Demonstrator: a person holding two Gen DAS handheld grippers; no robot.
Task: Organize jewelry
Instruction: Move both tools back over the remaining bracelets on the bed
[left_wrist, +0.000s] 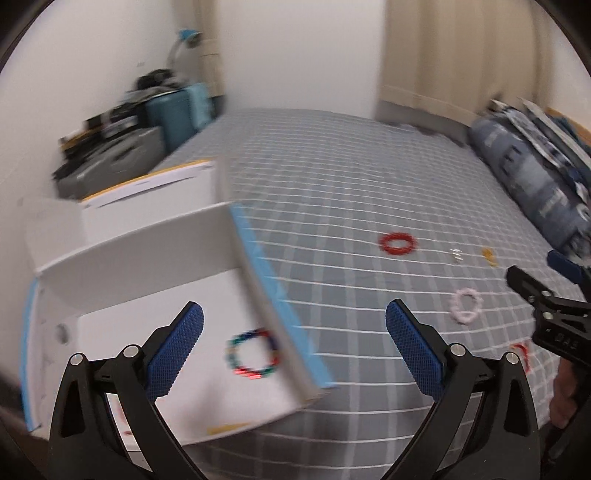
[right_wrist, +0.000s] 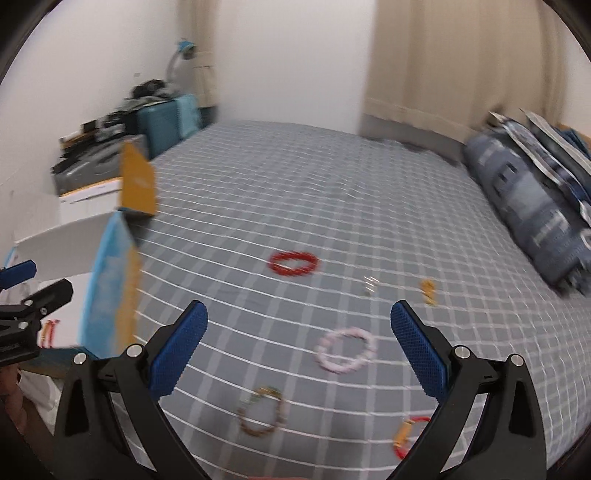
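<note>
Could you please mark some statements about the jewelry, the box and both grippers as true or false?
1. A multicolored bracelet lies inside the white box. True.
2. The red bracelet is in the box. False: it lies on the grid-patterned bedspread.
3. The right gripper is shut on the pink bracelet. False: its jaws are wide open and hold nothing.
4. The left gripper is open and empty. True.
5. A brownish beaded bracelet lies nearer the camera than the pink one in the right wrist view. True.
</note>
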